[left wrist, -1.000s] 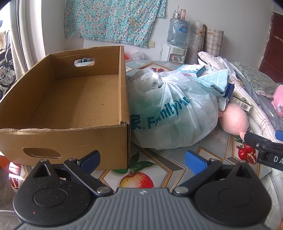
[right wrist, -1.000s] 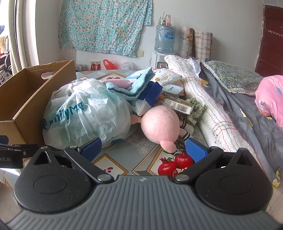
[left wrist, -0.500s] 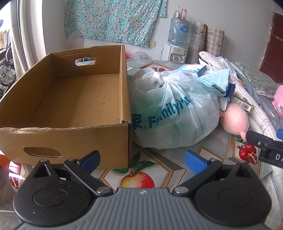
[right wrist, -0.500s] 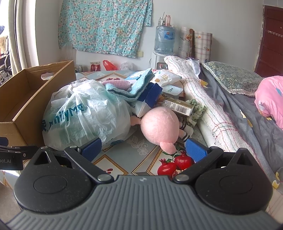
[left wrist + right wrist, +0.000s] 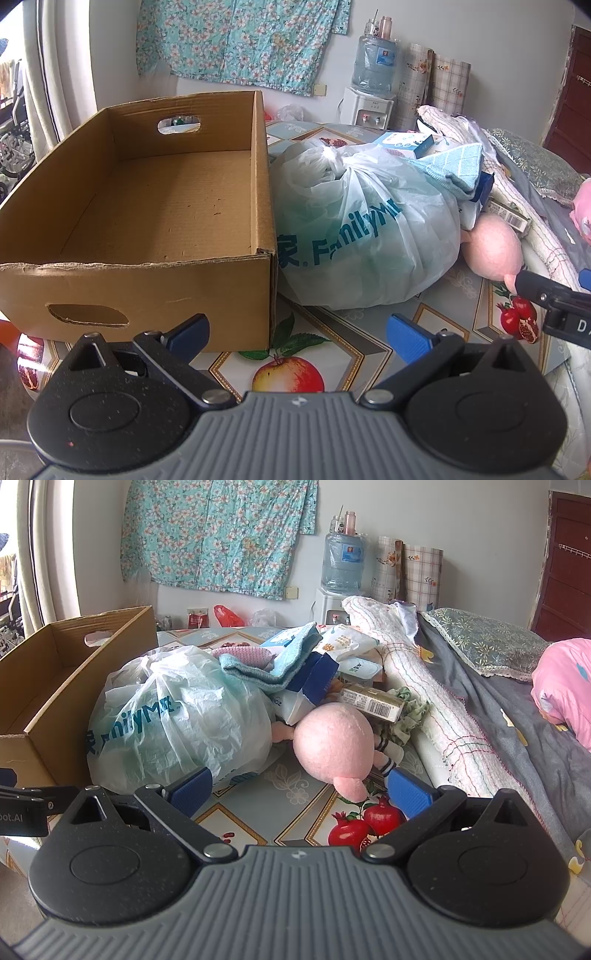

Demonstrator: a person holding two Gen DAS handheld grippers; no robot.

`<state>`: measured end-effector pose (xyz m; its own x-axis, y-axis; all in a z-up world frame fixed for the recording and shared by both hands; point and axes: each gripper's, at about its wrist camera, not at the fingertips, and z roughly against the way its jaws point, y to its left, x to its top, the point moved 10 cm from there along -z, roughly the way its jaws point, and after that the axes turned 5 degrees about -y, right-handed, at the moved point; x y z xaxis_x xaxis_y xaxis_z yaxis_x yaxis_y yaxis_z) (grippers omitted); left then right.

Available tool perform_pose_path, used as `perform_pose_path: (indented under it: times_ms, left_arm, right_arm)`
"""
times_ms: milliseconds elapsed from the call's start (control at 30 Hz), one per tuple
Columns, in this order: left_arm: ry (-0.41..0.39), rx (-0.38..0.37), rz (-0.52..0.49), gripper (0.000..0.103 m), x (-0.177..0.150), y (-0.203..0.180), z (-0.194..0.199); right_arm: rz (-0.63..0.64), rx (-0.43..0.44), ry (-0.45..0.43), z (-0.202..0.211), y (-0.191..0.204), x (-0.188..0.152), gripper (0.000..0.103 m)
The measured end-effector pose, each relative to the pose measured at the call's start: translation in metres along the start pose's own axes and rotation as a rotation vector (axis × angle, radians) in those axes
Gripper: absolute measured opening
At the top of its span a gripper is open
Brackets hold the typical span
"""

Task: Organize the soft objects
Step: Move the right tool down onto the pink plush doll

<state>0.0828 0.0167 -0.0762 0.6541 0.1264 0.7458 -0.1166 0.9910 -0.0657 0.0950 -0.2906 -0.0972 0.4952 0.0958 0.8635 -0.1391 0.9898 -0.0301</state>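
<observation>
Beside cardboard box (image 5: 155, 206), tied "FamilyMart" bag (image 5: 369, 236); both grippers wide, empty

The plastic bag (image 5: 365, 229) reads "FamilyMart" in blue.

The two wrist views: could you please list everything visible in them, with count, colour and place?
Cardboard box: one, brown, empty, left on the table.
Plastic bag: one, white with teal lettering, tied, against the box's right side.
Plush toy: one, pink, right of the bag.
Towel: one, light blue, on top of the pile.
Packets and cartons: several, behind the toy.
Tablecloth: one, fruit print.
Water dispenser: one, white, by the far wall.
Left gripper: one, open.
Right gripper: one, open, near the toy.
</observation>
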Motion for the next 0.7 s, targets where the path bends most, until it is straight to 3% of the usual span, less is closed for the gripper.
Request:
perform_pose_path:
  times_ms: [300,533,700]
  left_arm:
    - [-0.019,-0.015,-0.025,0.103,-0.001,-0.006,0.002]
    - [-0.098,-0.216,-0.139,0.103,0.003,-0.051,0.02]
    - [-0.153,-0.317,-0.216,0.103,0.017,-0.088,0.022]
  right_arm:
    - [-0.018,-0.019,-0.015,0.001,-0.009,0.0,0.102]
    - [-0.083,-0.039,-0.106,0.026,-0.052,0.005,0.102]
    - [-0.128,0.014,-0.186,0.043,-0.085,0.019,0.102]
